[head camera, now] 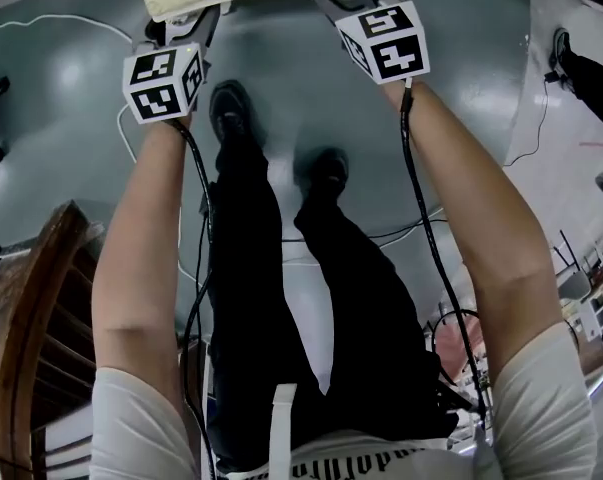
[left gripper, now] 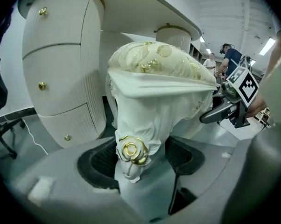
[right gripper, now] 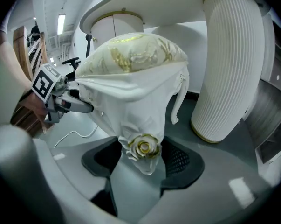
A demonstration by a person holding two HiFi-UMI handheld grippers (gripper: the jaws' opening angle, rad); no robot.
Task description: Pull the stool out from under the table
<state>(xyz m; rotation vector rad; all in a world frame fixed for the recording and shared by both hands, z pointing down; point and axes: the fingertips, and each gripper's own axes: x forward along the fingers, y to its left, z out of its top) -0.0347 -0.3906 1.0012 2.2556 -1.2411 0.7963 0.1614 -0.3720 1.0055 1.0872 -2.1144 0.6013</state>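
Grey floor; stool legs (gold roses) tight within left gripper and right gripper.

Glossy grey floor; brown slatted wooden frame at left; ceiling strip lights overhead.

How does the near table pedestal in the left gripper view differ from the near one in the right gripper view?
The left-view pedestal shows curved drawer fronts with gold knobs; the right-view pedestal shows only vertical ribbing, no knobs. In its view the left-view pedestal stands left of the stool; the right-view pedestal stands to its right. Both are white, rounded and ribbed, under the tabletop.
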